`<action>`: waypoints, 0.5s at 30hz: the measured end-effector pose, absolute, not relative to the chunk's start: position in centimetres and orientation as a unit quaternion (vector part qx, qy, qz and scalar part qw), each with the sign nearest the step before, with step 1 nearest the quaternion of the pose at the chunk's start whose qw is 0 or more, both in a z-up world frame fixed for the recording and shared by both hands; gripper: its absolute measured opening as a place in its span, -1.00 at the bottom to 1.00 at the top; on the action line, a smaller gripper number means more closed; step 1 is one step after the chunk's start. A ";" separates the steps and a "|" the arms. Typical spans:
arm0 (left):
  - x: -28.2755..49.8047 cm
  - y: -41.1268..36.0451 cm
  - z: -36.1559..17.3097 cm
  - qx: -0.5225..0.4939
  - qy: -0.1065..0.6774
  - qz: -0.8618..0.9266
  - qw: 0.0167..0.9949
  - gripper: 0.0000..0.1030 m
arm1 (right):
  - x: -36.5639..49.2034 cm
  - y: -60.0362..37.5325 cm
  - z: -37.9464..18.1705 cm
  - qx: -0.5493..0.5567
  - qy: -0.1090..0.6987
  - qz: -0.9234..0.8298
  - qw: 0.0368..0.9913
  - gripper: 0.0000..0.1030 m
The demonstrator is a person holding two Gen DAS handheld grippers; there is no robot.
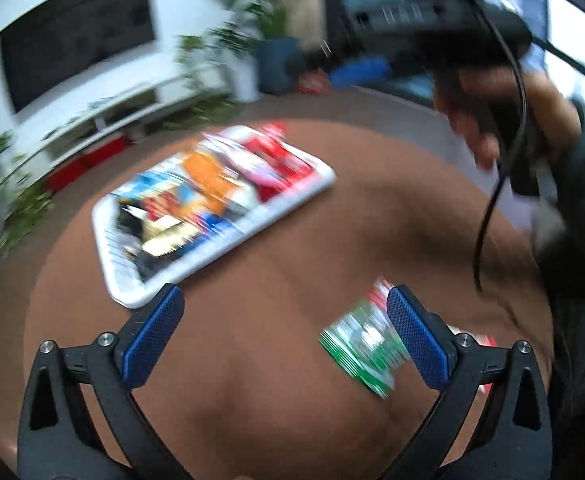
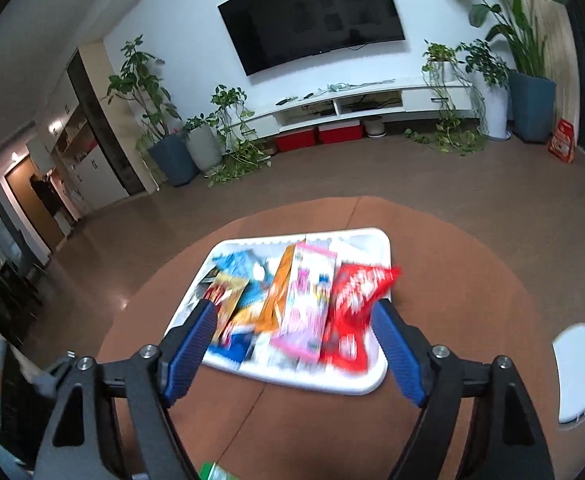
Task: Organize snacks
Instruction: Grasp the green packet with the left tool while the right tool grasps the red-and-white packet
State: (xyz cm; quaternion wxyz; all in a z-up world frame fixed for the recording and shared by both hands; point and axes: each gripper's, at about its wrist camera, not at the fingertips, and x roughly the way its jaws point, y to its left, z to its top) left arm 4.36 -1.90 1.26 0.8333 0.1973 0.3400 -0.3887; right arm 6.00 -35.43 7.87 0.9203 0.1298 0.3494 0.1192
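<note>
Both grippers released, nothing held: left gripper (image 1: 284, 336), right gripper (image 2: 294, 350). Green packet (image 1: 362, 354) loose at left's 3 o'clock; we centre over it, pinch flat, carry to tray (image 1: 132, 300) at 11 o'clock.

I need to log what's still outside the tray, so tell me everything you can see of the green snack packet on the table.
The green snack packet is a flat, glossy pouch, mostly green with white print and a red end, too blurred to read. It lies flat on the brown round table, apart from the white tray. In the left wrist view it sits just inside the left gripper's right-hand blue finger, which overlaps its edge in the picture; contact cannot be told. The right wrist view shows only a green sliver.
</note>
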 end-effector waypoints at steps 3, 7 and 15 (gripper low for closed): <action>1.5 -2.6 0.1 0.234 0.344 -0.410 0.812 0.99 | 1.4 -35.2 6.7 0.133 0.352 0.108 0.920 0.60; -0.5 -3.5 -0.3 0.249 0.323 -0.436 0.802 0.99 | -5.0 -34.7 3.1 0.138 0.392 0.080 0.906 0.61; -0.5 -6.7 -2.1 0.337 0.318 -0.458 0.759 0.99 | -10.5 -31.4 0.5 0.093 0.434 0.084 0.892 0.64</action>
